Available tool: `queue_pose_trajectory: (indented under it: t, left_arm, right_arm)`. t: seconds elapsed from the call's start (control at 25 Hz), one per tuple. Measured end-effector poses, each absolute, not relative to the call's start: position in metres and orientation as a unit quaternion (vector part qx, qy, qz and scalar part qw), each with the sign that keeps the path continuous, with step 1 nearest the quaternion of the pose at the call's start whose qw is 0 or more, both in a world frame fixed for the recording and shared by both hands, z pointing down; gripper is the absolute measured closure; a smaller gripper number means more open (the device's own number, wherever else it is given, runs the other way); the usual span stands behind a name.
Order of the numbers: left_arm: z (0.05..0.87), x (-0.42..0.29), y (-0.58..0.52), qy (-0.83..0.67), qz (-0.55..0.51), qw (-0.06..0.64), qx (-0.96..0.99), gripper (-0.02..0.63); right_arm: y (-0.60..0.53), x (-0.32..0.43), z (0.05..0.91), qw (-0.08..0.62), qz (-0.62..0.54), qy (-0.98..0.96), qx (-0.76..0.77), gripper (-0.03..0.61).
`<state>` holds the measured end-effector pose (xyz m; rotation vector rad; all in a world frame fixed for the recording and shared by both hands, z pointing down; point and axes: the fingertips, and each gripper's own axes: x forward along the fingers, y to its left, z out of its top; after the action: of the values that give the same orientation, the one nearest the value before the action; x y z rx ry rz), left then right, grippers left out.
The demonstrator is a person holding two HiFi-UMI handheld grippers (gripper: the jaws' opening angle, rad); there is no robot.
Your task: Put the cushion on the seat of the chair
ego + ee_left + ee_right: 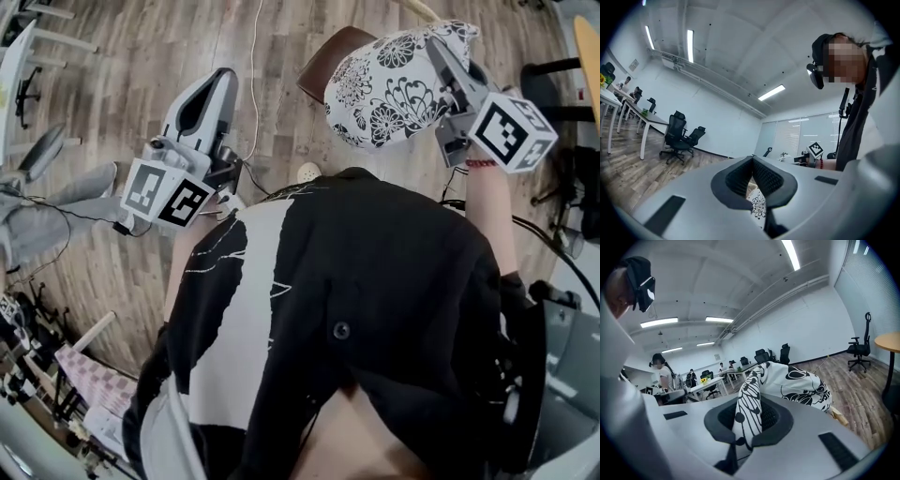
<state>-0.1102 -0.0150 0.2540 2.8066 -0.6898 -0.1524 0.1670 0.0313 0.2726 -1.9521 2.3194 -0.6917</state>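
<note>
One fold of printed cloth is pinched in the right gripper [749, 414]. Its jaws are pressed together on an edge of the floral cushion [799, 380], and the stuffed bulk lies beyond the jaw tips.

Position: in the head view the cushion hangs in the air over the brown chair seat [323, 64] and hides most of it. I cannot tell whether its underside touches the seat.

Left gripper [752, 161]: jaw tips drawn together with nothing between them. It is well apart from the cushion, off to the left over the wood floor [112, 56].

Handling (judgement):
- Light and soft, not fragile. The cover is limp, so the grip has cloth only and the filling will sag and swing below it.
- A thin pinch of fabric may creep out, so a deep bite at a corner or seam is the safer hold.
- Held at one edge, the cushion will likely land folded or tilted. A second pinch on the opposite edge would let it be laid flat.
- The seat looks smooth, so the cushion may slide if dropped off-centre.
</note>
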Motion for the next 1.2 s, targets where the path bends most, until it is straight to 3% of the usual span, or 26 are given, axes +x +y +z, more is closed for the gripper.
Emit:
queue_pose_trajectory:
  t: [0.2,0.6,1.2]
  left_arm:
    - [0.26,-0.108,-0.056,-0.223,-0.029,0.128,0.966,0.6]
    - [0.301,-0.116,-0.104,-0.219,-0.016,0.203,0.954,0.598]
    - [0.311,-0.127,-0.172,-0.3,-0.001,0.219,0.928,0.598]
  right_arm:
    - [0.003,0.161,0.268,0.022,-0.213,0.736,-0.642,0.554]
    - [-0.062,0.15,0.306,0.027,-0.278,0.714,-0.642,0.554]
    - [-0.159,0.173,0.391,0.019,-0.356,0.687,-0.633,0.554]
